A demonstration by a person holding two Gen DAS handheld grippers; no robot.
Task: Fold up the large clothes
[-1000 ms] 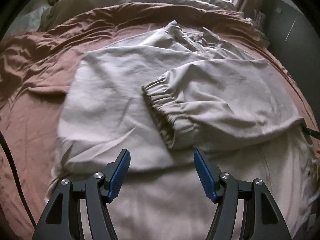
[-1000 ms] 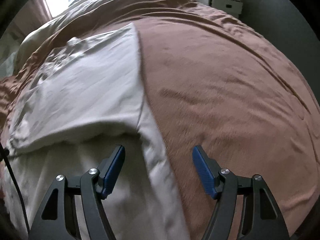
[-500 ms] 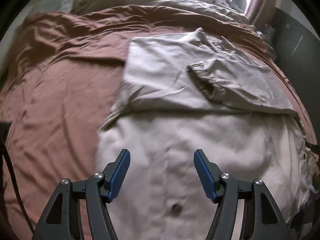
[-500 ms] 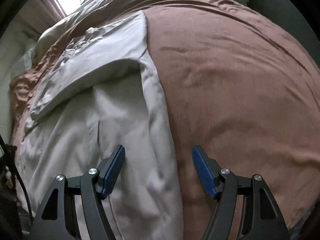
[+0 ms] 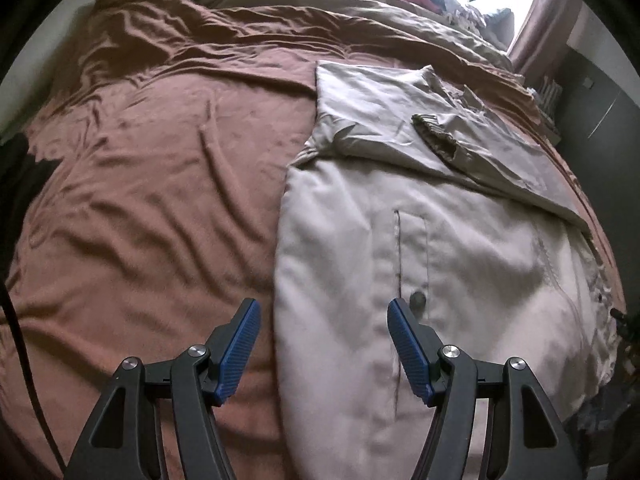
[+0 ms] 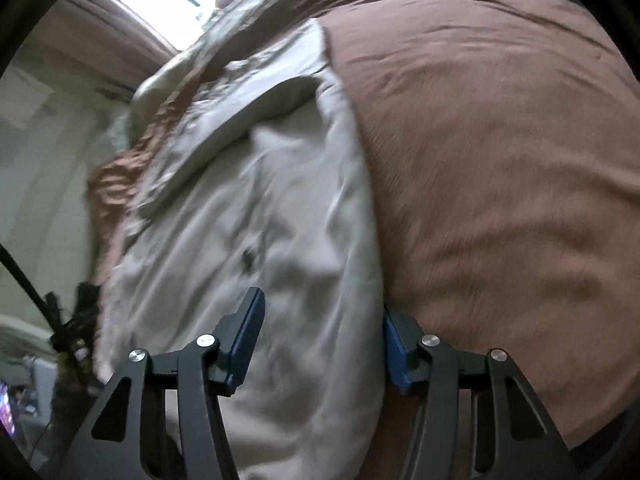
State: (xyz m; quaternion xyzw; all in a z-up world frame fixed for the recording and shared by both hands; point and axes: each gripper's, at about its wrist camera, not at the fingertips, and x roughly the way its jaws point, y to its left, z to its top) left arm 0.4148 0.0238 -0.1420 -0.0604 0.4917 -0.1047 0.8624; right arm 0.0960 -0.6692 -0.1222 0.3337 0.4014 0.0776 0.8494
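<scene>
One beige coat [image 5: 460, 264] (a single dark button [image 5: 418, 300] showing), one brown bedspread [image 5: 160, 184], two grippers.

Bare brown bedspread [image 5: 132, 200] left of the beige jacket [image 5: 440, 264] is open for a pass. Folded sleeve with elastic cuff [image 5: 436, 136] lies across jacket's far half; rumpled bedding [image 5: 360, 12] blocks the head end. Black cable [image 6: 28, 284] hangs at jacket's left edge in right-wrist view.
</scene>
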